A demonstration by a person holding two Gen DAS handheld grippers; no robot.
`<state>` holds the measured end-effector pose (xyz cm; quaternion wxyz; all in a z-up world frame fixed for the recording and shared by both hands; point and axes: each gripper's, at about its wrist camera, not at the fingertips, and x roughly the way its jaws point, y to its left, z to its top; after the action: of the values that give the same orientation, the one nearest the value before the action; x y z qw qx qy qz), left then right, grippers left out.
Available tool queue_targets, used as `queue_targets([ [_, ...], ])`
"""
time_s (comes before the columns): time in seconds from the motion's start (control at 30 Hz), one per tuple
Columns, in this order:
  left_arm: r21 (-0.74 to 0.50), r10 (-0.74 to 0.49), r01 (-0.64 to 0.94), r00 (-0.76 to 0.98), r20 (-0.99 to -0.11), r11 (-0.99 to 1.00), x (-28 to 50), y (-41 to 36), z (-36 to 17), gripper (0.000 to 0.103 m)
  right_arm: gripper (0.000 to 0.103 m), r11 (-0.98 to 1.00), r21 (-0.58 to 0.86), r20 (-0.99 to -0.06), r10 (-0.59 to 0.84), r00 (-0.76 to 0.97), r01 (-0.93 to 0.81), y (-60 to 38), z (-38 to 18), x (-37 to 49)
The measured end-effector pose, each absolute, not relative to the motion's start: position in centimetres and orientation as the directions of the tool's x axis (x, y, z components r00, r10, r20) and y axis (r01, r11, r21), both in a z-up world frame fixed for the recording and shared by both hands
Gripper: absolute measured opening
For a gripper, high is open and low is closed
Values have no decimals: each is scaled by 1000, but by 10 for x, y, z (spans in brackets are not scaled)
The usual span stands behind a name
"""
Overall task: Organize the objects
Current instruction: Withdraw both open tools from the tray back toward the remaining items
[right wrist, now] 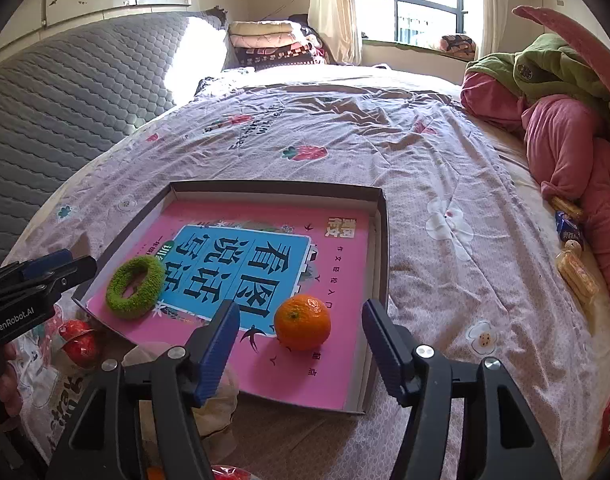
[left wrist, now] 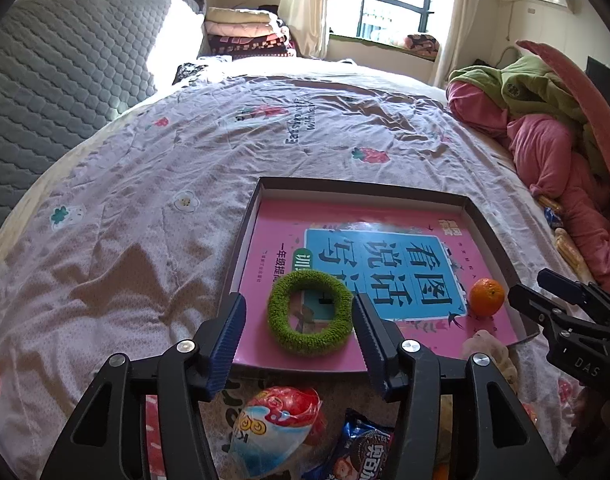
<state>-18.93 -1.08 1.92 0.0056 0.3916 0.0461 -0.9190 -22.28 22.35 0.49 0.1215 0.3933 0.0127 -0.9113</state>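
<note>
A shallow box [right wrist: 381, 240] is set on the bed [right wrist: 445, 160], a pink book [right wrist: 337, 264] lining it as a flat floor. A green ring [left wrist: 309, 313] and an orange [right wrist: 302, 322] are laid on it. Both the left claw [left wrist: 299, 340] and the right claw [right wrist: 301, 354] are held apart, empty, just near of those things. Snack packets [left wrist: 273, 432] are left outside at the near edge, probably awaiting collection.

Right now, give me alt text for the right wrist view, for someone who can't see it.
An orange and a fuzzy green ring lie apart on a pink book inside a shallow cardboard box on a floral bedsheet. The right tool hangs open in front of the orange, touching nothing, and the left tool shows at the left edge.
</note>
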Motion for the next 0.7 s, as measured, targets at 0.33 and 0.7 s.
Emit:
queue_targets([
  [0.33,-101,34,54,-702,-711,-993,-162,-14,21,57,69,-959,82,-676,-253,-692,270,221,21,-204],
  [0.7,-79,4,71,-718,-696,-994,-140,-19,27,57,74,-949,68,-640,-277,-716,307,214,30,-184],
])
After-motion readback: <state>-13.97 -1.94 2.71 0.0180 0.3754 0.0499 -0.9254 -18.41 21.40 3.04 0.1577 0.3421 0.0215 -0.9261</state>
